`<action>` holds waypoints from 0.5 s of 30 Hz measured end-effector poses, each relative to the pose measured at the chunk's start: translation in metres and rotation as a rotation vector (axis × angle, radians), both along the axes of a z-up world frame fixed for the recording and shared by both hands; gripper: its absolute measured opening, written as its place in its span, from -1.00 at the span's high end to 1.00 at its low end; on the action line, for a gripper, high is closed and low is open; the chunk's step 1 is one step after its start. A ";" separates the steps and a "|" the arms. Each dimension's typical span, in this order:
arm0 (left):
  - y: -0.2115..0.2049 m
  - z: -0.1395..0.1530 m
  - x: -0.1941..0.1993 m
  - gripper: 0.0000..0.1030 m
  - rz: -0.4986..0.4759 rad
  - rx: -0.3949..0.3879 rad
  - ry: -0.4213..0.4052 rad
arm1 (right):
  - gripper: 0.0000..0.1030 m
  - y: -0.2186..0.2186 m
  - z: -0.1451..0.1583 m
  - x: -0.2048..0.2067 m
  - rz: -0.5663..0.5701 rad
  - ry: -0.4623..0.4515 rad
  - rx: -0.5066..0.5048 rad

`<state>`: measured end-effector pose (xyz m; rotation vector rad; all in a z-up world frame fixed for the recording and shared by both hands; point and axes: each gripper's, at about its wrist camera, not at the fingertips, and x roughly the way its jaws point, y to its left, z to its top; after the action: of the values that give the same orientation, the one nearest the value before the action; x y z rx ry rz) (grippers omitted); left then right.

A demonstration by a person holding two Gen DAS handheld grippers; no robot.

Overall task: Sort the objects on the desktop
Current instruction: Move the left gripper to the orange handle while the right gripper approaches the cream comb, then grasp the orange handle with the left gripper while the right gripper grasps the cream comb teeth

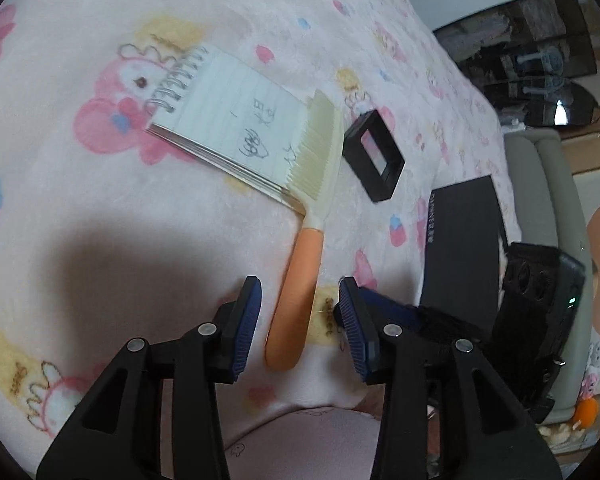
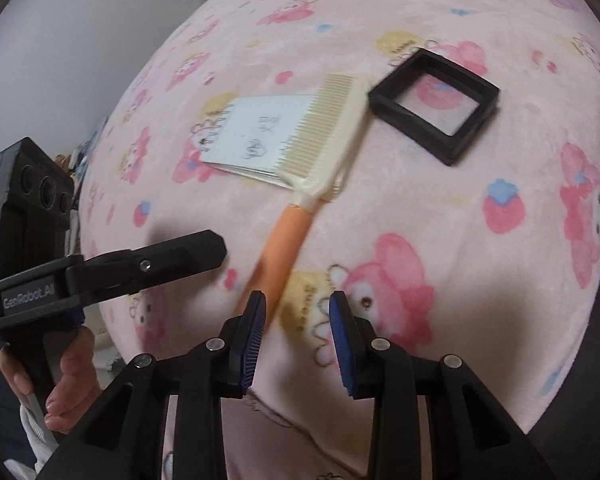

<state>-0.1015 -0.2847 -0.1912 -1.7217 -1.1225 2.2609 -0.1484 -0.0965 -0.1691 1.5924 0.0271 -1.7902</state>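
The comb (image 1: 306, 200), orange handle toward the cameras, is seen lying w/ its teeth over the notepad (image 1: 228, 116) on the pink blanket (image 1: 80, 208), the black frame (image 1: 374, 152) just beside. Left tongs (image 1: 300, 320) are held wide, handle between the pads, not yet gripped; right tongs (image 2: 298, 340) are wide too, holding nothing. If closed off-centre, the handle could be pivoted & the notepad dragged, probably.

A home is indicated, likely a bedroom or living room. A soft pink fleece blanket printed with cartoon rabbits and strawberries (image 1: 80, 208) is spread as the work surface. Beyond the blanket's far edge, a grey padded sofa arm (image 1: 540, 184) and small plush toys (image 1: 590, 384) are seen.
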 end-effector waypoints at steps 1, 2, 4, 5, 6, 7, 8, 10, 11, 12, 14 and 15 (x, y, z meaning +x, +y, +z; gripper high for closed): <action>0.004 -0.002 -0.005 0.22 -0.024 -0.027 -0.030 | 0.44 0.003 -0.001 -0.005 -0.030 0.008 0.010; 0.007 0.000 -0.007 0.22 -0.054 -0.064 -0.035 | 0.44 0.008 0.001 -0.010 -0.057 0.021 0.004; 0.014 0.000 -0.010 0.17 -0.116 -0.104 -0.040 | 0.44 0.019 0.012 -0.019 -0.114 0.068 -0.006; 0.017 -0.002 -0.012 0.17 -0.150 -0.117 -0.058 | 0.44 0.022 0.018 -0.023 -0.135 0.101 -0.001; 0.021 -0.005 -0.013 0.17 -0.176 -0.136 -0.074 | 0.44 0.023 0.023 -0.027 -0.146 0.132 0.001; 0.024 -0.007 -0.015 0.17 -0.197 -0.170 -0.089 | 0.43 0.023 0.026 -0.031 -0.148 0.150 -0.008; 0.027 -0.009 -0.015 0.17 -0.204 -0.203 -0.103 | 0.43 0.021 0.027 -0.035 -0.143 0.150 -0.019; 0.036 -0.008 -0.014 0.17 -0.224 -0.269 -0.110 | 0.43 0.013 0.023 -0.041 -0.127 0.121 -0.035; 0.039 -0.005 -0.012 0.17 -0.236 -0.312 -0.105 | 0.43 0.008 0.018 -0.042 -0.120 0.106 -0.041; 0.040 -0.002 -0.010 0.16 -0.235 -0.349 -0.097 | 0.43 0.002 0.014 -0.043 -0.115 0.090 -0.055; 0.036 0.002 -0.003 0.14 -0.223 -0.406 -0.096 | 0.43 -0.009 0.009 -0.044 -0.101 0.061 -0.088; 0.030 0.004 0.001 0.14 -0.201 -0.427 -0.101 | 0.43 -0.012 0.009 -0.043 -0.092 0.063 -0.085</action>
<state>-0.1002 -0.2548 -0.1875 -2.0048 -0.4650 2.4315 -0.1915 -0.1081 -0.1598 1.4986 -0.0929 -1.8867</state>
